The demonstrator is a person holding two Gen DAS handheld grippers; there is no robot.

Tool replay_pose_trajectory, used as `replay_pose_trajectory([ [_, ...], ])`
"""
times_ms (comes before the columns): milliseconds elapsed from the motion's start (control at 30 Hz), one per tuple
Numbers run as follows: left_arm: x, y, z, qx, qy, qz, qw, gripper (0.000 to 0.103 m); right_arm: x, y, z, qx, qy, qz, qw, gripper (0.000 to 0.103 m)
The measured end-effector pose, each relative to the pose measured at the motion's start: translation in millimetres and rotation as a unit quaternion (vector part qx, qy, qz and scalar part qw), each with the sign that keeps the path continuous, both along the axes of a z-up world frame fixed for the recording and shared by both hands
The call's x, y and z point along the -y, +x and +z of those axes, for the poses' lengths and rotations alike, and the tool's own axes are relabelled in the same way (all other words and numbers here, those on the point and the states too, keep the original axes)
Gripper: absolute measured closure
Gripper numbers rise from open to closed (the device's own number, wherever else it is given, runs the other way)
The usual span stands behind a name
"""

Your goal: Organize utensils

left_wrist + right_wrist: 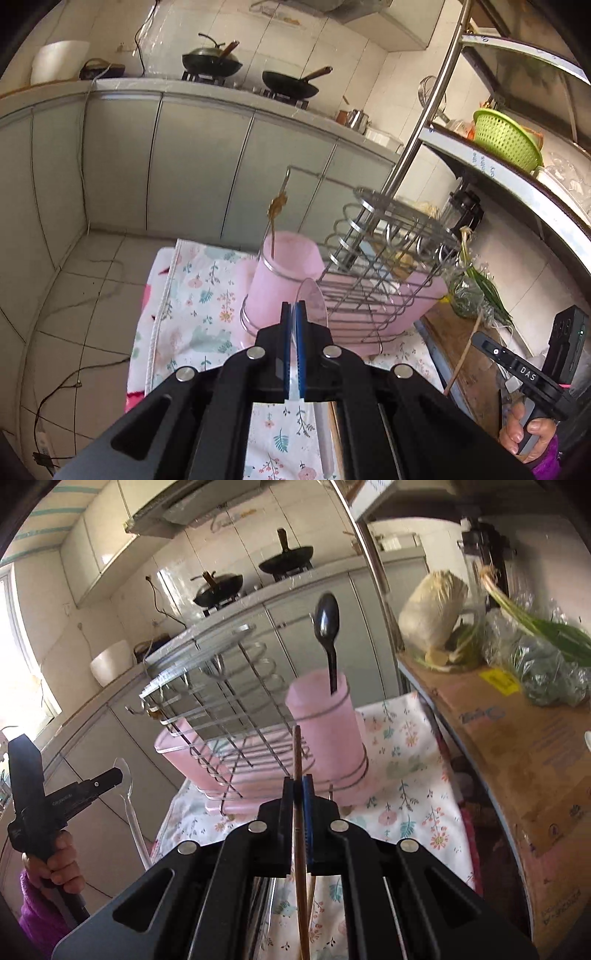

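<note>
Left gripper (294,314) is clamped tight on a clear plastic spoon (312,301), its bowl poking up and forward past the fingertips and the handle running back between the jaws. Right gripper (297,788) is pinched on a brown chopstick (297,760), which stands near-upright along the jaw line, tip above the fingertips, tail dropping below the frame.

Key relation: the pink utensil cup (282,275) sits just ahead of both grippers and below tip height, mouth up, held in the wire ring of the metal drying rack (384,258). From the left gripper it lies ahead and slightly left. From the right gripper it lies ahead and slightly right, and it already carries a black spoon (327,627) standing handle-down. Both hands look about equally near; which is closer can't be told. Judgement: each utensil needs tipping toward vertical above the cup mouth before release. The black spoon and the wire ring are the likely snag points.

Surface: the rack and a pink drip tray (236,768) rest on a floral cloth (199,295). A cardboard sheet (517,746) with bagged greens lies off to the right gripper's right.

Room: small tiled kitchen, grey cabinets, two woks (290,83) on the stove far ahead, and a green colander (506,140) on a metal shelf.
</note>
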State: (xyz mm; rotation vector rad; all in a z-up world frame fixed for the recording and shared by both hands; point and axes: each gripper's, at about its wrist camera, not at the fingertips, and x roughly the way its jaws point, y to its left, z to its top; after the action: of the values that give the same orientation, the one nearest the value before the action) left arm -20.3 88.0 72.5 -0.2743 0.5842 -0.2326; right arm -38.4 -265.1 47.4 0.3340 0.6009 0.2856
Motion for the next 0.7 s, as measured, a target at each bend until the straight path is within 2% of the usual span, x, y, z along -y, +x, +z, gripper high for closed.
replay_pose_trajectory([
  [200,-0.4,-4.2,54.2,0.081,0.008,0.028,0.9963,0.101,8.2,-1.6,60.9,0.088,0.005,-0.008,0.996,0.1],
  [233,-0.9,-2.4,63.6,0.091,0.009,0.033,0.9953,0.101,10.1,0.8,71.1,0.097,0.006,-0.007,0.995,0.103],
  [367,-2.6,7.8,91.1,0.12,0.015,0.051,0.9913,0.101,14.7,8.1,107.2,0.125,0.009,-0.009,0.992,0.103],
  [467,-5.5,17.0,99.6,0.122,0.008,0.056,0.9909,0.101,18.4,16.8,125.0,0.13,0.01,-0.008,0.991,0.103],
  [600,-5.7,20.5,93.5,0.115,-0.008,0.044,0.9924,0.101,18.7,23.5,110.2,0.093,0.005,0.0,0.996,0.103],
  [700,-0.8,23.8,80.2,0.1,-0.003,0.035,0.9943,0.101,13.7,28.9,73.0,0.042,-0.002,0.012,0.999,0.103],
])
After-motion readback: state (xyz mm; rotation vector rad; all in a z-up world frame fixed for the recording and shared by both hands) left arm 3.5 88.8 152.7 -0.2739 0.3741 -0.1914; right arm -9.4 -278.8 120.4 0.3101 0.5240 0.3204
